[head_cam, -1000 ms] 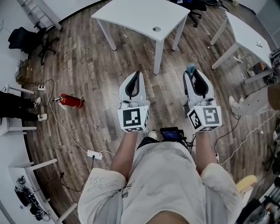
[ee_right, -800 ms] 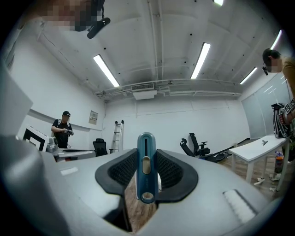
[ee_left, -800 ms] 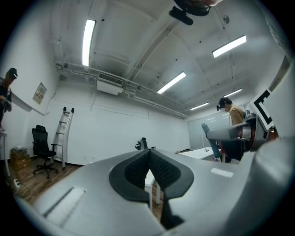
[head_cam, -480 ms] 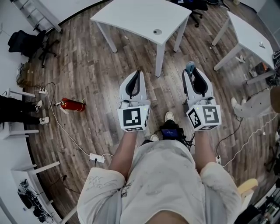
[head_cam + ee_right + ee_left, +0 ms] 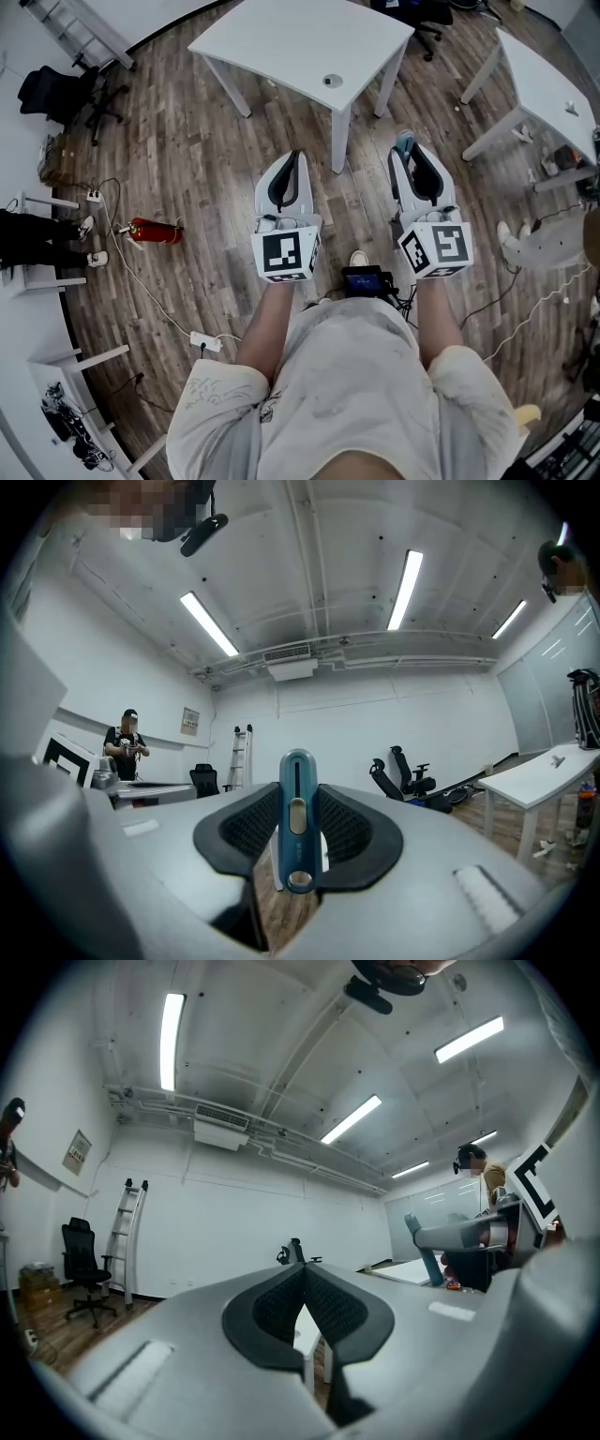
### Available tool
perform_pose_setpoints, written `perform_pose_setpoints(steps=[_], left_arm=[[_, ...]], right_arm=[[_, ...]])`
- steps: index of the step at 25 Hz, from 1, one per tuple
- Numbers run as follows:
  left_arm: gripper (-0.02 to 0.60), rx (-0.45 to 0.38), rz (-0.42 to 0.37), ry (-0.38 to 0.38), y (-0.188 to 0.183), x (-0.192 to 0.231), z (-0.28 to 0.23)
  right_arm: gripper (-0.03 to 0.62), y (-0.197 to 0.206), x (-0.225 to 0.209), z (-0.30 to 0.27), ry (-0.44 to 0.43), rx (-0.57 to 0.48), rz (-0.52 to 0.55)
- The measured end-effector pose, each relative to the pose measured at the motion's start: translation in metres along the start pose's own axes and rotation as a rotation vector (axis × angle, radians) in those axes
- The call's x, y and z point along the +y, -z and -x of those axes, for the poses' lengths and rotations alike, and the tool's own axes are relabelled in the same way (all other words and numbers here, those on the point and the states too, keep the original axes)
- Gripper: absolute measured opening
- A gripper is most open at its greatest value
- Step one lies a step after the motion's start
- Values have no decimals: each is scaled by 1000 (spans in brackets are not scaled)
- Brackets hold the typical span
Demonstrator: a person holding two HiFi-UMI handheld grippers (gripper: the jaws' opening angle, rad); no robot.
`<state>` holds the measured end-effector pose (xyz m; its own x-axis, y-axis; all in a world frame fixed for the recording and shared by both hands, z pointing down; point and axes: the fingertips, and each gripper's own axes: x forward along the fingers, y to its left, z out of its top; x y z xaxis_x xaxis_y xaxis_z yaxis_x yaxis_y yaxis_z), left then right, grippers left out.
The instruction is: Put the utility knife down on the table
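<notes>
Knife (image 5: 297, 829) in right gripper (image 5: 298, 797)

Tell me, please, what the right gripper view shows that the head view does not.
Only the right gripper view shows the ceiling lights and the slider on the utility knife. Only the head view shows the fire extinguisher lying on the floor and the left gripper, its jaws together. Both show the right gripper clamped on the blue knife.
</notes>
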<state>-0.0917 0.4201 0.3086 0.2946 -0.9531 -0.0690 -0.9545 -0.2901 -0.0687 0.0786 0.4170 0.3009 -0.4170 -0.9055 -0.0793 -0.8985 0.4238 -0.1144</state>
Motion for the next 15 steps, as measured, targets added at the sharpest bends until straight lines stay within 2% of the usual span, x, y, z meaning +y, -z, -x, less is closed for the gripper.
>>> perform_pose_setpoints(steps=[3, 7, 12, 15], left_arm=[[20, -4, -12, -3, -6, -26, -59], [20, -7, -25, -15, -9, -75, -155], [20, -1, -40, -32, 4, -134, -272], [20, -3, -51, -43, 15, -151, -323]], right_arm=[[135, -10, -56, -30, -10, -7, -7], [135, -22, -152, -71, -33, -14, -13], [135, -23, -274, -120, -56, -20, -29], [135, -14, -324, -149, -71, -23, -36]])
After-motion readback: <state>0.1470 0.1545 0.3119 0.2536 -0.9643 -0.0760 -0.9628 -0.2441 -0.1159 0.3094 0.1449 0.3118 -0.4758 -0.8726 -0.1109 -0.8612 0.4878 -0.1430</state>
